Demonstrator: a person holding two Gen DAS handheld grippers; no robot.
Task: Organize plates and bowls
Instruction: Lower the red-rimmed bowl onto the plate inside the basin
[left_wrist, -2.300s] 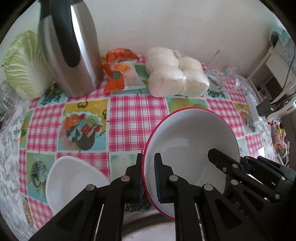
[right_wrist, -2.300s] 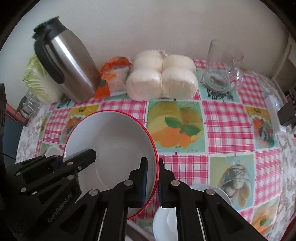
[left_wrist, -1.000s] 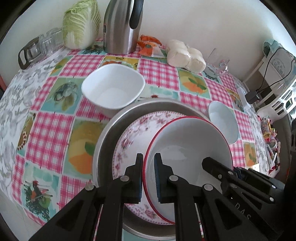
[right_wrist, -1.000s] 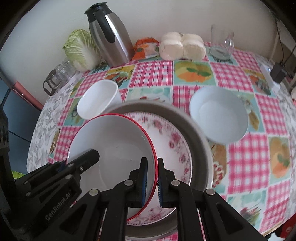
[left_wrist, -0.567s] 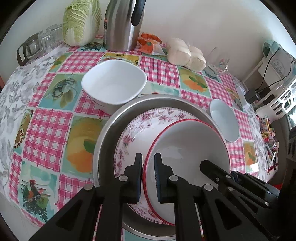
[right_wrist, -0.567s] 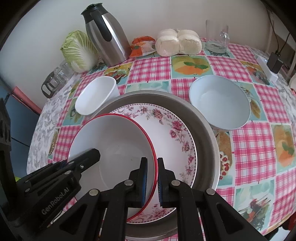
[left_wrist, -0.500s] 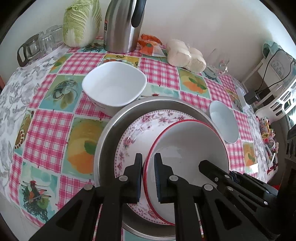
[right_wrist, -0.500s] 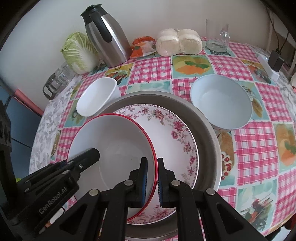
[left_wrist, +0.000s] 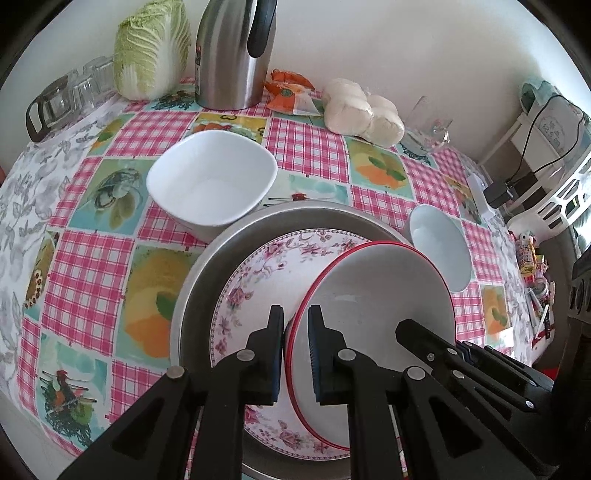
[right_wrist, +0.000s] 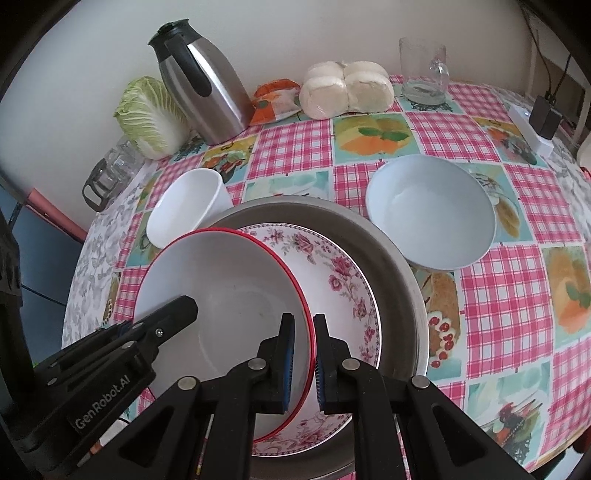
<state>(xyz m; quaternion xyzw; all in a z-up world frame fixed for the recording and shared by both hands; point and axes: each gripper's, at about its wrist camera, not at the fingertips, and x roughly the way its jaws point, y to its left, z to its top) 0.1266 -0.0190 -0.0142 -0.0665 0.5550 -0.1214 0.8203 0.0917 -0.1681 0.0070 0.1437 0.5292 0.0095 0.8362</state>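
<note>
- Your left gripper (left_wrist: 296, 354) is clamped on the near-left rim of the red-rimmed white bowl (left_wrist: 384, 295).
- Your right gripper (right_wrist: 303, 363) pinches the opposite rim of that bowl.
- Bowl sits tilted over the floral plate (right_wrist: 332, 273), inside the metal basin (right_wrist: 402, 266).
- Square white bowl (left_wrist: 212, 181) and pale blue bowl (right_wrist: 430, 214) stand just beside the basin.

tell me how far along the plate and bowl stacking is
Done: the floral plate already lies inside the metal basin. In hand: both tongs, left and right, are shut on the rim of the red-rimmed bowl, which sits over the plate; whether it rests there is unclear. Left: the square white bowl and the round pale bowl stand loose on the tablecloth.
</note>
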